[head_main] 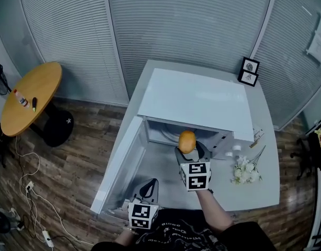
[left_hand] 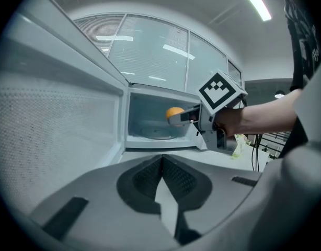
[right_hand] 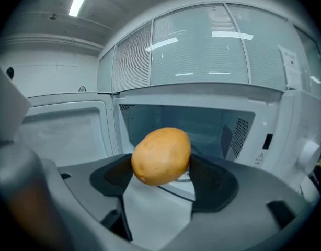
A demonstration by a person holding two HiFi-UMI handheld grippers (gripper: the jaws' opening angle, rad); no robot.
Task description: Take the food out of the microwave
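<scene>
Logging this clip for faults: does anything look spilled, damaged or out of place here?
Nothing stands out. The right gripper holds the food cleanly before the open microwave, no spill shows, and the left gripper is shut and empty.

right gripper (head_main: 187, 151) reaches forward on an extended arm, jaws clamped; left gripper (head_main: 149, 188) sits low, jaws together.

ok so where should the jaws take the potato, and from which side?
Grip the potato across its narrow middle, jaws on the long flanks, entering from the front through the open microwave. It's an oval; the short axis fits between them. The right gripper holds it so.
</scene>
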